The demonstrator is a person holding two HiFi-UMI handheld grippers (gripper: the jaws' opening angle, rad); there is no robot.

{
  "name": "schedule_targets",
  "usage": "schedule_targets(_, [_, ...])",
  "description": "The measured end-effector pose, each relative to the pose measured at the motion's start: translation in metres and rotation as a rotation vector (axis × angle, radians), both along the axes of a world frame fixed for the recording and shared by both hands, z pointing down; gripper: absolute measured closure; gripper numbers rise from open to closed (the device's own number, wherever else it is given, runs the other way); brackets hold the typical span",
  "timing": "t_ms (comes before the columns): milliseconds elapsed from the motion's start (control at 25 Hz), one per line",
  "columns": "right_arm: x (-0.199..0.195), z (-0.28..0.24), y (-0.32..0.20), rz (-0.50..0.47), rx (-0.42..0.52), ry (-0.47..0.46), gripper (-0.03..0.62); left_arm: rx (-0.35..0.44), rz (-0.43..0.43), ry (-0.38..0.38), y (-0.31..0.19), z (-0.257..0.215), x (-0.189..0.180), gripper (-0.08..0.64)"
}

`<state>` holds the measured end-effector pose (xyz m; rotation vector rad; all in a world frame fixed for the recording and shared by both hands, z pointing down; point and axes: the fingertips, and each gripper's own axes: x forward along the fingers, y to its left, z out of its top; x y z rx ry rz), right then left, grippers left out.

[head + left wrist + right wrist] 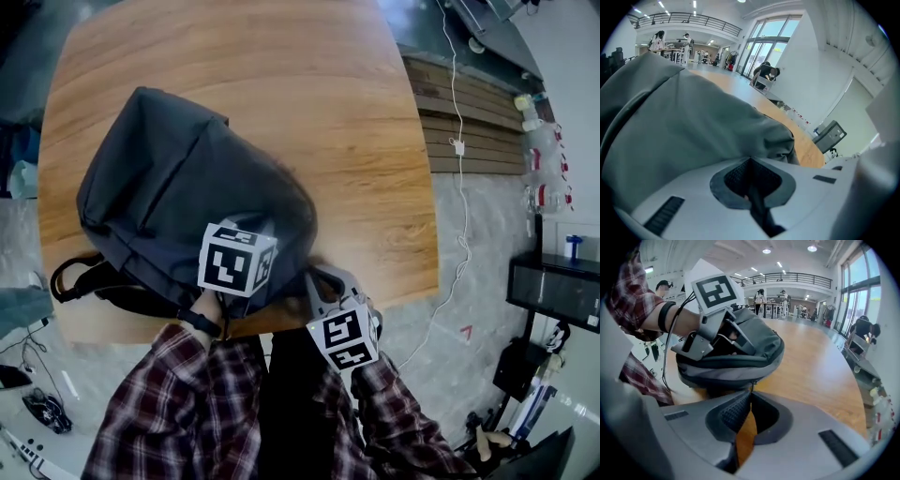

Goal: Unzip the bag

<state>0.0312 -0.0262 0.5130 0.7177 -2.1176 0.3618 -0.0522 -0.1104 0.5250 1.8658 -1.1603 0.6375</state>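
On the wooden table point(356, 141) we record the right gripper point(750, 394) closed on the zipper pull point(751, 386) of the dark grey bag point(178, 187), the left gripper point(749, 161) closed on its top fabric, the bag lying at the table's near-left edge.

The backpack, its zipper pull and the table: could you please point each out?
backpack point(178, 178), head view, on its dark top panel.
zipper pull point(753, 383), right gripper view, on the small tab at the jaw tips.
table point(356, 141), head view, on bare wood.
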Motion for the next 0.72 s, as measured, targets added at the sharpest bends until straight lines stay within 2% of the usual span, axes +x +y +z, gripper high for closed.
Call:
schedule_targets(200, [-0.007,-0.007,0.028,0.045,-0.038,-0.057,0.574,0.015,-0.041,-0.009,-0.019,-0.002,0.002,0.551])
schedule_targets(400, [-0.027,-0.013,0.058,0.000,-0.054,-0.100,0.574,0.040,-0.092,-0.035,-0.034,-0.005,0.006,0.551])
schedule_targets(520, [-0.036,-0.011,0.058,-0.012,-0.053,-0.104,0.574,0.042,-0.105,-0.042,-0.046,-0.004,0.005,0.551])
schedule_targets(640, [-0.035,-0.005,0.045,-0.019,-0.041,-0.085,0.574,0.043,-0.084,-0.013,-0.054,-0.005,0.004,0.551])
schedule_targets(720, [-0.032,-0.004,0.043,-0.032,-0.027,-0.068,0.574,0.064,-0.001,0.038,-0.050,-0.015,0.012,0.551])
